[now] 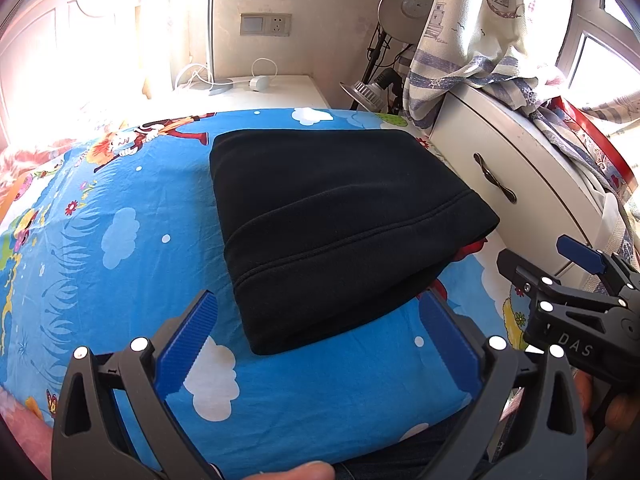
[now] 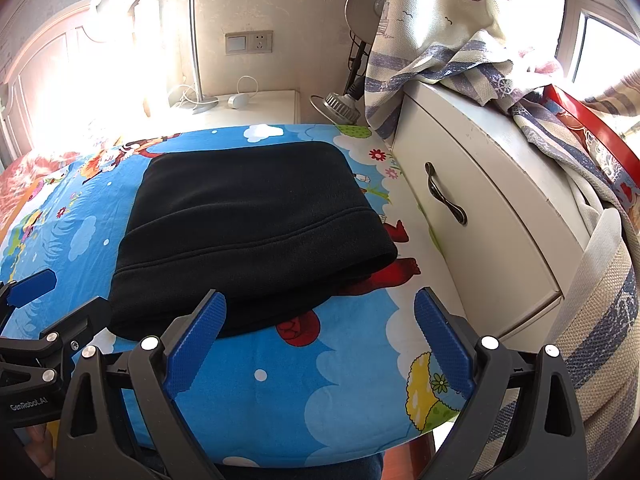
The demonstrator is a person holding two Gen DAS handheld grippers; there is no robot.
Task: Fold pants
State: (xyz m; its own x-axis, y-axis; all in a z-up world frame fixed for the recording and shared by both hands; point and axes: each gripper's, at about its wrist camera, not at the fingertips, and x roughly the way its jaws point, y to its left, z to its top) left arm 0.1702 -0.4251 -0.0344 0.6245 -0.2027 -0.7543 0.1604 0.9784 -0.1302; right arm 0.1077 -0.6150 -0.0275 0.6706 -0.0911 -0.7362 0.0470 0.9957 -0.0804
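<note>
The black fleece pants (image 1: pixel 332 224) lie folded into a thick rectangular bundle on the blue cartoon-print sheet (image 1: pixel 120 240); they also show in the right wrist view (image 2: pixel 248 236). My left gripper (image 1: pixel 320 320) is open and empty, hovering just in front of the bundle's near edge. My right gripper (image 2: pixel 320 320) is open and empty, over the bundle's near right corner. The right gripper also shows in the left wrist view (image 1: pixel 560 284), to the right of the bundle. The left gripper shows at the left edge of the right wrist view (image 2: pixel 48 320).
A white cabinet (image 2: pixel 480 220) with a dark drawer handle stands close on the right, draped with striped cloth (image 2: pixel 460 56). A white nightstand (image 1: pixel 260 92) with cables and a lamp (image 1: pixel 412 8) sit behind the bed. A bag strap (image 2: pixel 596 264) hangs at right.
</note>
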